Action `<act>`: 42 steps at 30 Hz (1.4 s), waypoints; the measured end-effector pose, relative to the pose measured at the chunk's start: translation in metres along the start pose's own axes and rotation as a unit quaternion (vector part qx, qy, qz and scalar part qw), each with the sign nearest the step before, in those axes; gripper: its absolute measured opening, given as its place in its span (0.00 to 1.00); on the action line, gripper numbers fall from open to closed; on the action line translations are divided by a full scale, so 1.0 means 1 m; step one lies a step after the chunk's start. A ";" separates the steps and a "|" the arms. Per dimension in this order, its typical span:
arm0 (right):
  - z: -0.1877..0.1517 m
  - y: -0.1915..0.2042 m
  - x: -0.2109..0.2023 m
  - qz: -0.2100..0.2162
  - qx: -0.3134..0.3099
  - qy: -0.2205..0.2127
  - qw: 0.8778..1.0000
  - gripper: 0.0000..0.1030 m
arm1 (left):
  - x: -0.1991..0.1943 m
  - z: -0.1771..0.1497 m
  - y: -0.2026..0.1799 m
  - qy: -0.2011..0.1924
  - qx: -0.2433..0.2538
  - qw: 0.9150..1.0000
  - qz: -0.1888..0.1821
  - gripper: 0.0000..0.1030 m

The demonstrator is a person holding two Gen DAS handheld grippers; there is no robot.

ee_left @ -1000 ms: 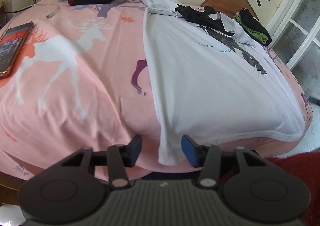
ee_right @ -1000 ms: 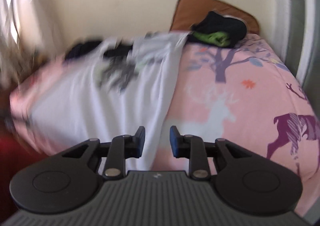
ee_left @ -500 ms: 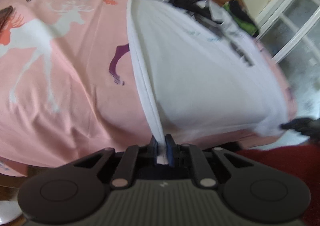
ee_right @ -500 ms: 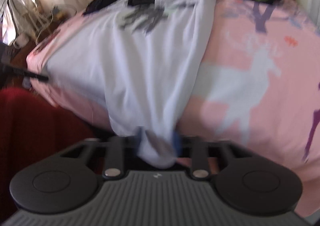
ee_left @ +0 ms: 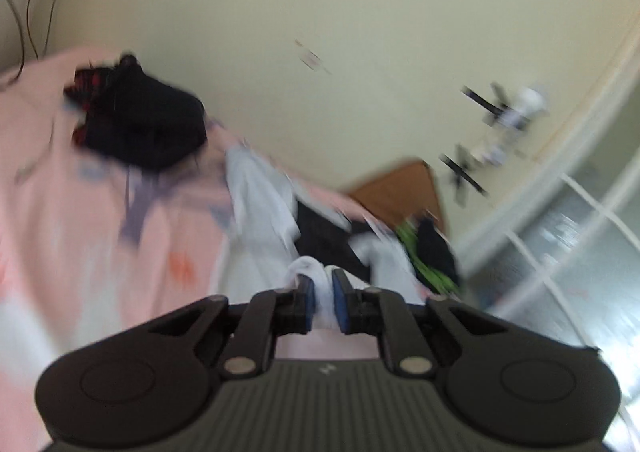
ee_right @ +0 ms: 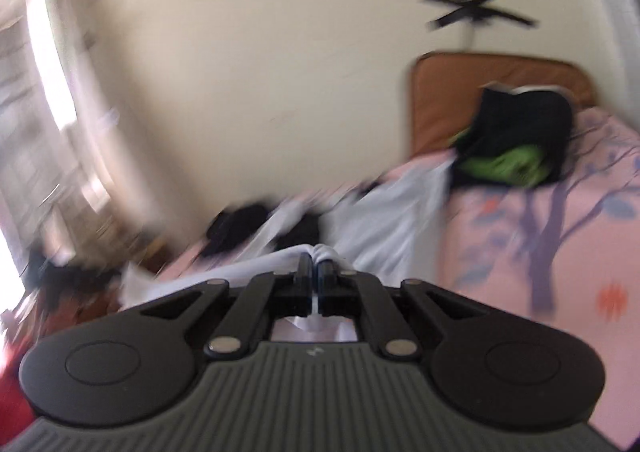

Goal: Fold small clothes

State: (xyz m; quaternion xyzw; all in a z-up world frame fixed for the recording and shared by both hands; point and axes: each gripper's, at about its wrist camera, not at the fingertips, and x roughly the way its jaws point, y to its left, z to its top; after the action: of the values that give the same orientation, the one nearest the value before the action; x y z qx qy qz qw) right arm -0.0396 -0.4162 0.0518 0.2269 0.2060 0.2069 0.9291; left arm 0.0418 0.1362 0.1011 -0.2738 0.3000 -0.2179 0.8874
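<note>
Both tools, the left tool and the right tool, pinch the white shirt, which looks, in the blur, bunched over the pink bed.

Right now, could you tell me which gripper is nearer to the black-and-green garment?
Probably right. The right gripper sees the black-and-green garment large, ahead-right; from the left gripper it looks smaller, beyond the white shirt both hold.

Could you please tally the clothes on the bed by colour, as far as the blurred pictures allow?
White: 1, the shirt both grippers hold.
Black and red: 1.
Black and green: 1.
Plain black: 1, on the shirt.
Total: 4.
</note>
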 end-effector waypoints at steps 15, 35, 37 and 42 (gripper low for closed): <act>-0.049 -0.007 0.026 -0.136 -0.049 0.058 0.988 0.63 | 0.058 -0.024 0.022 0.077 0.052 0.990 0.107 0.54; -0.056 0.014 0.048 -0.205 -0.129 0.072 0.968 0.30 | 0.023 -0.049 0.023 0.056 0.060 0.983 0.167 0.48; -0.049 0.024 0.038 -0.205 -0.143 0.039 0.967 0.39 | 0.021 -0.040 0.009 0.019 0.084 0.980 0.177 0.49; -0.030 0.038 0.058 -0.155 -0.144 0.030 0.977 0.40 | 0.074 -0.020 -0.030 0.021 0.124 0.988 0.095 0.51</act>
State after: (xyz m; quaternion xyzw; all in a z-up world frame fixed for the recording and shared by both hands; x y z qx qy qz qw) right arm -0.0164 -0.3475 0.0297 0.0498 0.2340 0.0949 0.9663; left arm 0.0760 0.0656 0.0751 -0.1275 0.3136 -0.1739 0.9247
